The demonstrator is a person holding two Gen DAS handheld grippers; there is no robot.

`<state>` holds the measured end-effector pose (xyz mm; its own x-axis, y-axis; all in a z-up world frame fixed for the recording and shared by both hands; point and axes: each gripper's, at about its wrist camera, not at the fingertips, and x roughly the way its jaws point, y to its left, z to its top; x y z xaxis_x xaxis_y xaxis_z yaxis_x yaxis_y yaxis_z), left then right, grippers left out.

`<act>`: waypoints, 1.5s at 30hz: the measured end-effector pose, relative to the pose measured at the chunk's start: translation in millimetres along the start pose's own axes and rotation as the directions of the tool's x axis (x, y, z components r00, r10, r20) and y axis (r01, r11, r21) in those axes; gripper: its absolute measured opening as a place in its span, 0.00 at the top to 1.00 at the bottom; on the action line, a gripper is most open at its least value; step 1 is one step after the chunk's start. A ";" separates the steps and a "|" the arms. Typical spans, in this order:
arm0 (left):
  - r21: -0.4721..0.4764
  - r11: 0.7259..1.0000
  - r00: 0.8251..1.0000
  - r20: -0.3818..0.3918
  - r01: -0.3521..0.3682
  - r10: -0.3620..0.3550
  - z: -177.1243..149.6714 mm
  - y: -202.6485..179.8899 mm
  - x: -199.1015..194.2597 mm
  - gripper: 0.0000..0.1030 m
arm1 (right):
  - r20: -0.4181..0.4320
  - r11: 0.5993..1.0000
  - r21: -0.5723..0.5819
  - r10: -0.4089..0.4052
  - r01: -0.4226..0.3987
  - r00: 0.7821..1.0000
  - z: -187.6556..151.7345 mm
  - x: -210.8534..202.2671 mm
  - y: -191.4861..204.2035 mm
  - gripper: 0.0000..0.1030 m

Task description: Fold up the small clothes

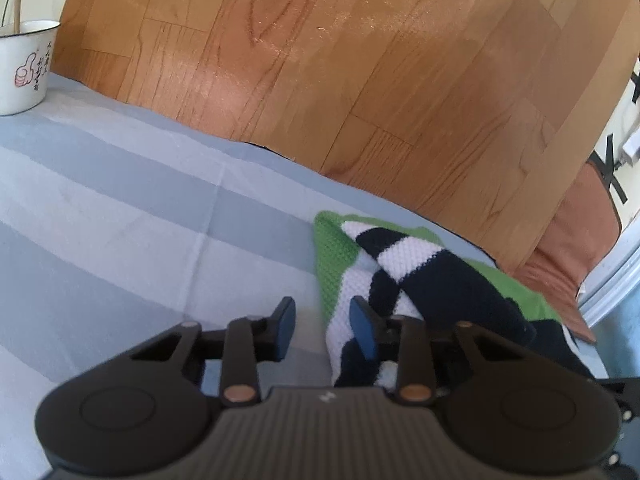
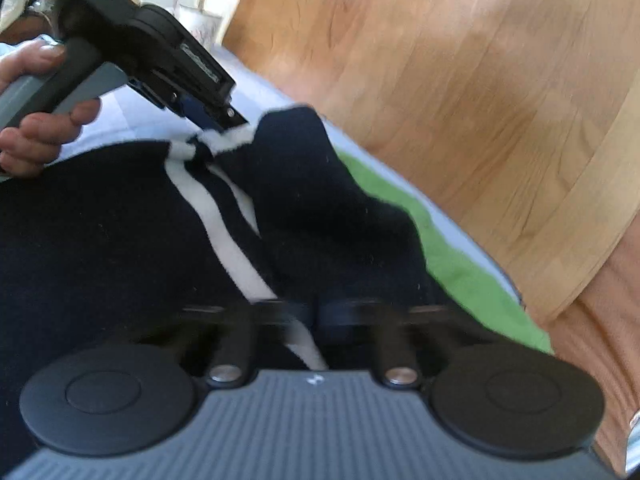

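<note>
The right gripper is nearest in its own view, its fingers clenched together over the dark knit of the sweater; motion blur hides whether cloth is actually pinched between them. The grip appears placed near a white stripe, probably to take hold of an edge for a fold.

The left gripper has its fingers partly closed with the sweater's striped edge lying between the blue pads; a gap shows on the inner side, so the pads are not yet pressing from both sides. In the right wrist view this gripper's tip meets the white hem, held there by a hand on its handle. Both grippers addressing one hem suggests a two-point lift.

The sweater is a chunky knit, navy and white with a green panel, lying rumpled on a bed sheet of pale grey and blue bands, smooth and creased. Farther off stands a white enamel mug with a printed thumb. Beyond the bed's edge lies glossy wood-plank flooring
</note>
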<state>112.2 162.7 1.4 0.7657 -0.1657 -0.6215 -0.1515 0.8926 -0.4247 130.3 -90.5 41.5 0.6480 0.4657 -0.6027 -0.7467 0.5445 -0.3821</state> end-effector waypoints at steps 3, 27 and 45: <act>0.001 1.000 1.000 0.008 -0.013 0.013 0.9 -1.1 -2.0 0.70 | 0.034 0.982 0.163 0.095 -0.099 0.995 18.3 -34.5 -21.6 0.95; 0.078 0.996 0.999 0.022 -0.039 0.038 -5.0 -16.9 -1.5 0.63 | 0.105 0.621 0.780 -0.022 -0.069 0.994 -35.2 -69.5 -155.6 0.65; 0.097 0.995 1.000 0.007 -0.019 0.018 -4.1 -20.4 -3.6 0.66 | 0.144 0.577 0.816 -0.132 -0.043 0.981 26.2 -14.5 -186.2 0.85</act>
<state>109.9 143.4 9.6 0.7672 -0.1466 -0.6244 -0.1043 0.9321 -0.3469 263.9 -180.4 139.8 0.7558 0.4855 -0.4394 -0.3355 0.8633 0.3769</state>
